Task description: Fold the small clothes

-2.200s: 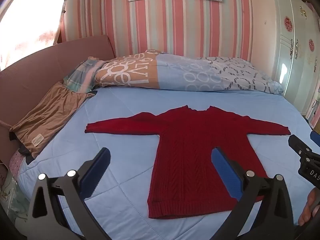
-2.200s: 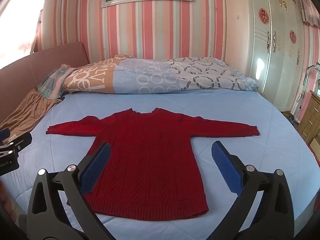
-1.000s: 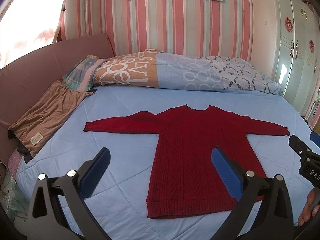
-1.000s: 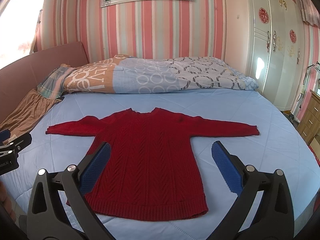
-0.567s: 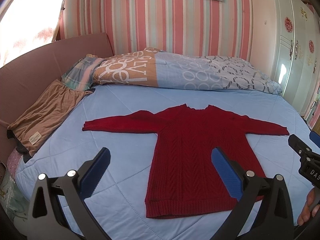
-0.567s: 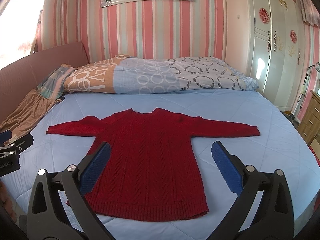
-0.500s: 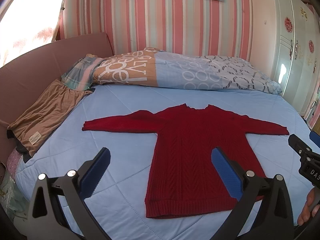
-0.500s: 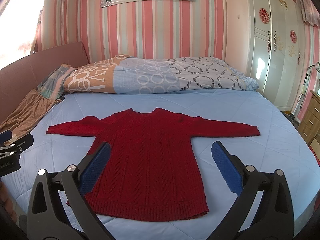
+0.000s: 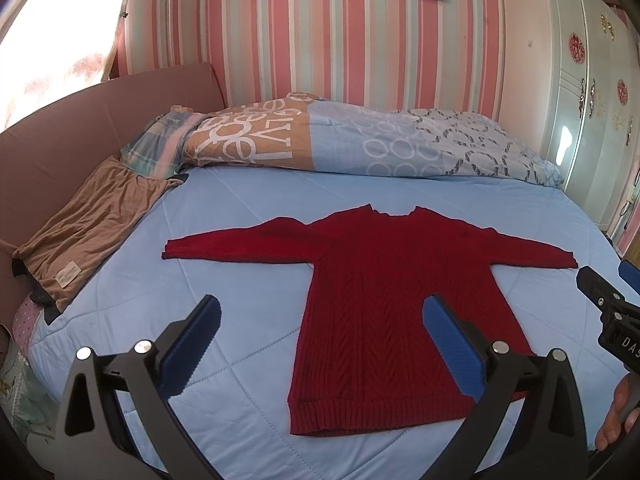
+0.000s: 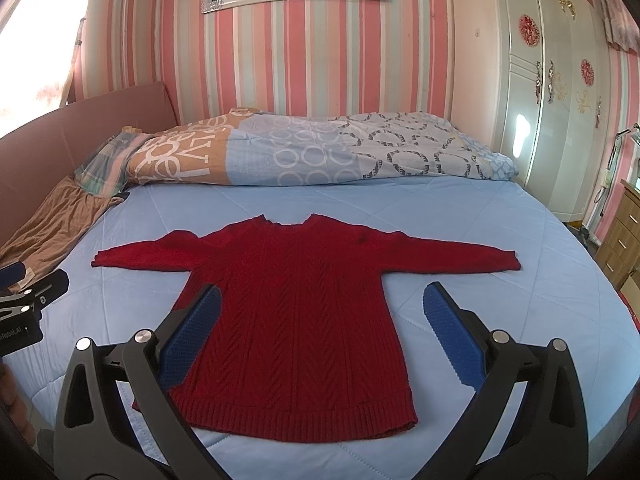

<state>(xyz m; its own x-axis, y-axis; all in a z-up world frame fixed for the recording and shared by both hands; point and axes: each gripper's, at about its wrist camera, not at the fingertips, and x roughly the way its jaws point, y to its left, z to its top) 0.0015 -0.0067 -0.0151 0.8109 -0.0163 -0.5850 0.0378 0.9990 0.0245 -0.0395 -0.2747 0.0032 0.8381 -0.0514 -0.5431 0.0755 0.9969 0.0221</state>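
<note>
Red cable-knit sweater lies flat, front down or up I cannot tell, on the blue quilted bed, sleeves spread toward 9 and 3 o'clock, hem nearest the cameras. Left claw hangs above the bed with its blue pads wide apart, holding nothing; right claw is likewise spread and empty over the sweater's body. Only the left view shows the small label on the brown garment at 9 o'clock, its print too small to read, and fingers at 4 o'clock. Only the right view shows a wooden drawer unit at 3 o'clock. Folded duvet at 12 o'clock bears large white letters, upside down and not clearly legible.
</note>
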